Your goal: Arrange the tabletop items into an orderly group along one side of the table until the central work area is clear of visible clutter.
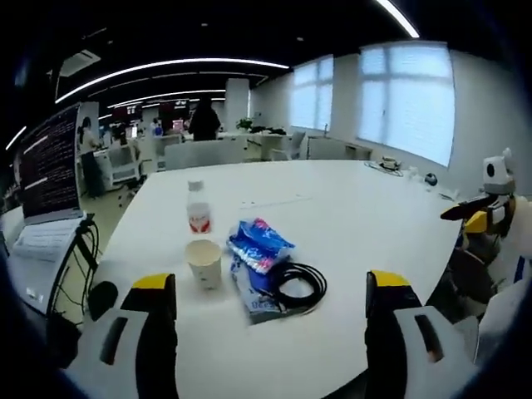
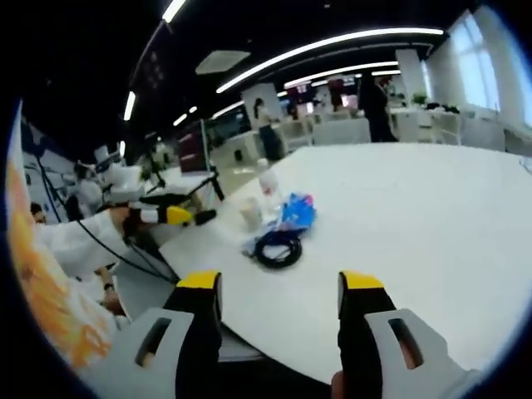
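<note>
On the white table [image 1: 357,208] sits a small cluster: a clear water bottle [image 1: 198,208] with a red label, a paper cup [image 1: 204,262] in front of it, a blue snack bag [image 1: 259,243] lying over a second flat packet [image 1: 252,301], and a coiled black cable [image 1: 299,284]. My left gripper [image 1: 270,284] is open just short of the cluster, with nothing between its jaws. In the right gripper view the bottle [image 2: 268,187], cup [image 2: 250,214], blue bag [image 2: 297,212] and cable [image 2: 278,248] lie ahead. My right gripper [image 2: 280,283] is open and empty, off the table's edge.
A laptop [image 1: 46,174] on a stand with cables is left of the table. The right gripper [image 1: 480,212] shows past the table's right edge. The left gripper [image 2: 170,216], held by a white-sleeved arm [image 2: 75,237], is near the table corner. Desks, chairs and people fill the background.
</note>
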{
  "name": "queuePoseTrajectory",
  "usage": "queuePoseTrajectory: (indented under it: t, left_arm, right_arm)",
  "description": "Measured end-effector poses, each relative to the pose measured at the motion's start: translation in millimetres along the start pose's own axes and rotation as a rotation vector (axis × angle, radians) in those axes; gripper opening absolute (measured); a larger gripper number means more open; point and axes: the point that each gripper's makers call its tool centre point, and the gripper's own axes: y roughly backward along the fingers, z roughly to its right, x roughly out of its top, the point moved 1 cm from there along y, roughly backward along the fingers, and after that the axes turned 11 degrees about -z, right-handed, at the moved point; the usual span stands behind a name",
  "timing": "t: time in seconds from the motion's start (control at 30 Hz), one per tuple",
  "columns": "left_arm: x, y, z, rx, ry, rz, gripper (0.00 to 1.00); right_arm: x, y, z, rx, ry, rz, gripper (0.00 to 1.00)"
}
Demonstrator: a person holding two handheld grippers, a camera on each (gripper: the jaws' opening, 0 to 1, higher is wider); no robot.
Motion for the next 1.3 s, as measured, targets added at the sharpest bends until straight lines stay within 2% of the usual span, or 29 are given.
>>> queuePoseTrajectory:
  t: [0.13, 0.2, 0.27, 0.33, 0.43, 0.57, 0.7, 0.77, 0.83, 0.9, 0.97, 1.0, 1.03, 1.1, 1.17, 1.2, 1.3]
  left_arm:
    - [0.7, 6.6, 9.2, 0.021, 0.038, 0.007, 0.96]
    - [-0.8, 5.3, 16.5, 0.039, 0.036, -0.008, 0.96]
    - [-1.7, 4.0, 22.5, 0.084, 0.051, -0.025, 0.96]
    - [2.2, 3.2, 30.9, 0.108, 0.084, -0.014, 0.96]
    - [11.0, -1.4, 49.9, 0.144, 0.113, 0.01, 0.96]
    - [14.7, -15.7, 77.8, 0.195, 0.11, -0.032, 0.95]
    - [32.4, -22.0, 96.8, 0.264, 0.193, 0.032, 0.95]
    - [33.2, -26.0, 104.2, 0.281, 0.215, 0.022, 0.94]
    - [35.3, -26.9, 110.9, 0.267, 0.228, 0.011, 0.92]
    - [39.6, -24.5, 110.7, 0.28, 0.229, 0.03, 0.91]
    - [36.0, -26.1, 101.6, 0.301, 0.26, 0.008, 0.89]
    - [35.2, -28.2, 98.0, 0.297, 0.279, 0.0, 0.87]
    - [36.5, -31.5, 93.0, 0.286, 0.304, -0.004, 0.85]
    - [43.1, -34.0, 86.6, 0.276, 0.331, -0.002, 0.84]
    - [57.2, -36.5, 78.6, 0.278, 0.328, 0.047, 0.84]
    - [58.8, -38.8, 75.6, 0.284, 0.326, 0.054, 0.84]
    - [51.5, -53.3, 69.2, 0.288, 0.374, 0.016, 0.8]
  right_arm:
    - [4.8, -4.6, 11.0, 0.043, -0.005, 0.008, 0.56]
    - [13.1, -6.5, 18.9, 0.063, 0.001, 0.021, 0.57]
    - [23.3, -6.4, 24.4, 0.109, 0.021, 0.033, 0.57]
    - [31.9, -4.6, 31.0, 0.159, 0.061, 0.023, 0.57]
    - [44.8, -0.1, 53.7, 0.206, 0.128, 0.004, 0.57]
    - [61.9, 6.8, 87.3, 0.258, 0.161, -0.011, 0.57]
    - [82.4, 16.9, 116.3, 0.32, 0.25, -0.02, 0.58]
    - [89.1, 14.4, 131.9, 0.329, 0.25, -0.027, 0.57]
    - [98.5, 11.2, 142.6, 0.326, 0.242, -0.042, 0.57]
    - [113.0, 11.6, 144.2, 0.335, 0.284, -0.022, 0.56]
    - [133.0, 9.0, 145.2, 0.358, 0.326, -0.01, 0.55]
    - [146.0, 5.8, 147.6, 0.36, 0.348, -0.013, 0.54]
    - [150.5, 4.6, 148.7, 0.359, 0.355, -0.015, 0.54]
    - [182.0, -3.0, 151.0, 0.356, 0.418, -0.045, 0.57]
    - [205.2, -9.4, 149.0, 0.358, 0.481, -0.04, 0.6]
    - [219.1, -15.9, 147.6, 0.361, 0.53, -0.051, 0.59]
    - [249.0, -29.2, 145.4, 0.347, 0.58, -0.07, 0.58]
